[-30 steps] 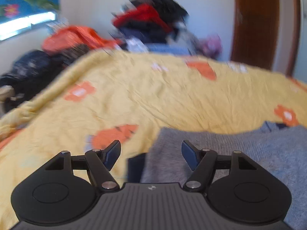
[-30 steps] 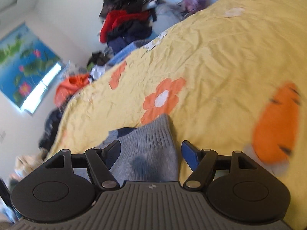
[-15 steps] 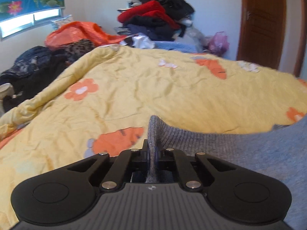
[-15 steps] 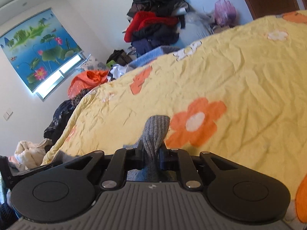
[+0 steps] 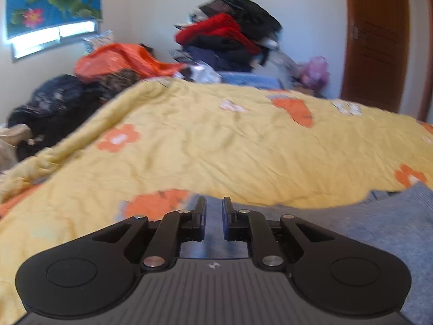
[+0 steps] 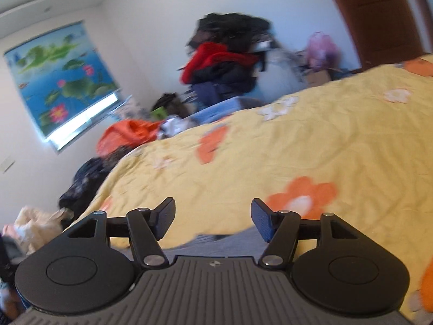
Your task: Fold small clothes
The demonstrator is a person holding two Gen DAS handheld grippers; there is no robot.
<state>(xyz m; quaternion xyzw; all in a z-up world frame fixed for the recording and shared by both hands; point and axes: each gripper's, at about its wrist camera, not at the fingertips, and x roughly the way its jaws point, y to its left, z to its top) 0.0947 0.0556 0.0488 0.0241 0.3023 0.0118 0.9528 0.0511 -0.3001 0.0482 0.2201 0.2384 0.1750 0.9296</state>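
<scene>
Our left hand-held gripper (image 5: 213,218) is opening a crack and our right hand-held gripper (image 6: 213,220) is opening wide, both holding nothing, so the gray sweater (image 5: 373,216) near us on the yellow bed (image 5: 216,146) could flop unfolded.

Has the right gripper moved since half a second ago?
Yes. The right gripper has risen and drawn back: the grey knit garment it pinched now lies below its opening jaws, and the clothes pile fills more of the view.
</scene>
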